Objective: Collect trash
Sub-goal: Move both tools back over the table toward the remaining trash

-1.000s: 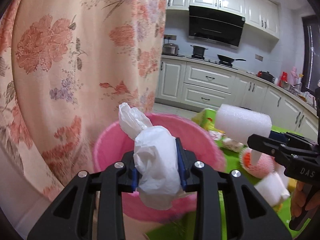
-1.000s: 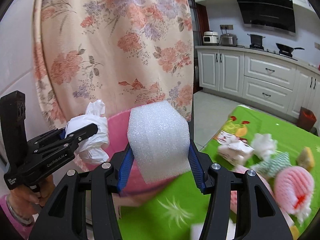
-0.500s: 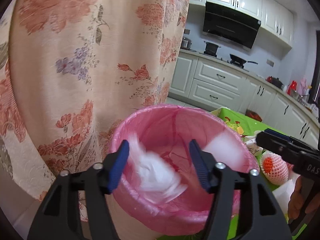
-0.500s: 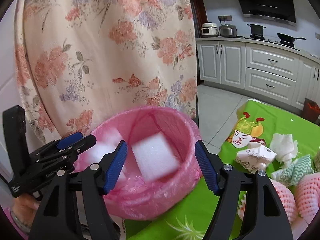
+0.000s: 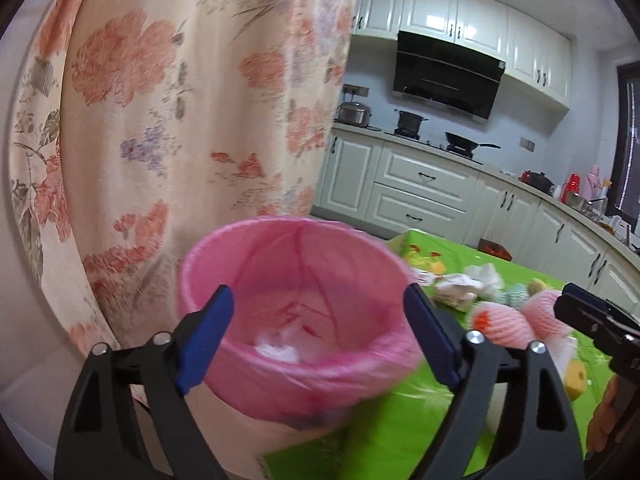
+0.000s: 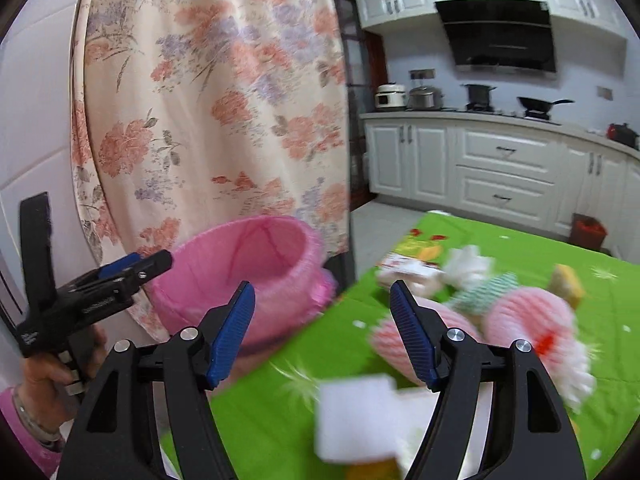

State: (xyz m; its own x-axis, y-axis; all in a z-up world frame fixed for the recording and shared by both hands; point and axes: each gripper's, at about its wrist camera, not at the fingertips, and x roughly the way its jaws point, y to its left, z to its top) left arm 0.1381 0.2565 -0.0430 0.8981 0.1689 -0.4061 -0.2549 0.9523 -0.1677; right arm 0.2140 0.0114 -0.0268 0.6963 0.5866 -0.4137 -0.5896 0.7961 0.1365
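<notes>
Left claw (image 5: 318, 334) wide apart and empty, framing the pink-lined bin (image 5: 296, 312), where white trash (image 5: 280, 344) lies at the bottom. Right claw (image 6: 322, 330) wide, empty, above the green surface (image 6: 520, 252) bearing foam nets (image 6: 528, 320).

left wrist view close above pink-lined bin (image 5: 296, 300), facing the kitchen, right wrist view further back over green tablecloth (image 6: 500, 264), angled toward the trash pile, both share bin (image 6: 248, 276), curtain (image 5: 180, 100), cabinets
</notes>
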